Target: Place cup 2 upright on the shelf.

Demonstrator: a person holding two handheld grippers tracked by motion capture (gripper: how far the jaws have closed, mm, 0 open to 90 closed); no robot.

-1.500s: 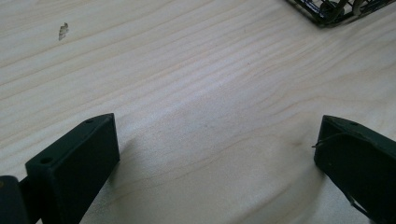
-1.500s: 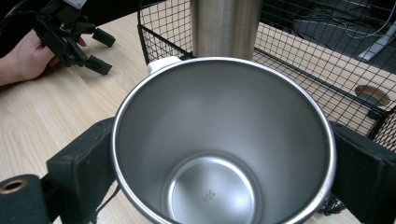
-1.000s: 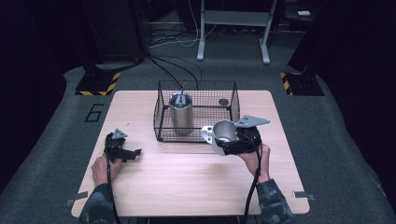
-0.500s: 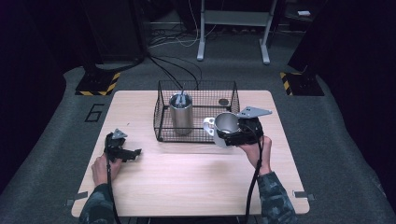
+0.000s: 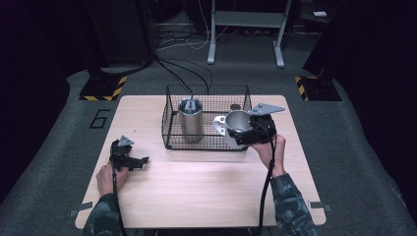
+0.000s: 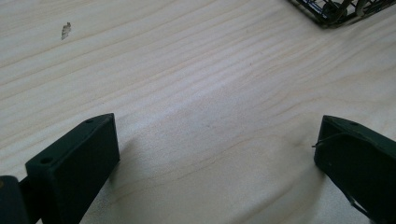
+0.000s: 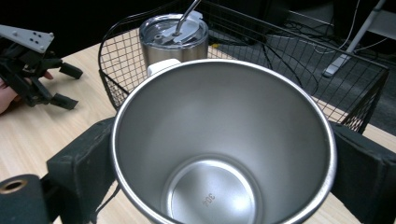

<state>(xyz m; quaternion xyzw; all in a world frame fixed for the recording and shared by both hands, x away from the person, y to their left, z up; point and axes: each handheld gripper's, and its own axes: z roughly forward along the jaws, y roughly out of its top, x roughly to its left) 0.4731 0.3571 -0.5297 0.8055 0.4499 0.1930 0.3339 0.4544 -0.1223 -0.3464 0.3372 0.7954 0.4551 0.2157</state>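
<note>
Currently the right gripper [image 5: 246,132] clamps a steel mug [image 7: 223,142], held over the wire basket's [image 5: 169,120] near right rim — not yet inside. A lidded tumbler [image 5: 190,119] already stands inside. Left gripper [image 5: 137,161] rests wide open, empty, near left on the table [image 5: 196,191].

The high view looks down and forward over the whole table [image 5: 196,196]; both gripper views sit close, sharing the wire basket [image 7: 355,88].

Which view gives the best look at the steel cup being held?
The right gripper view: the steel cup is close, between the jaws, its bare inside visible. The high view shows it small at the wire basket; the left gripper view shows tabletop.
</note>
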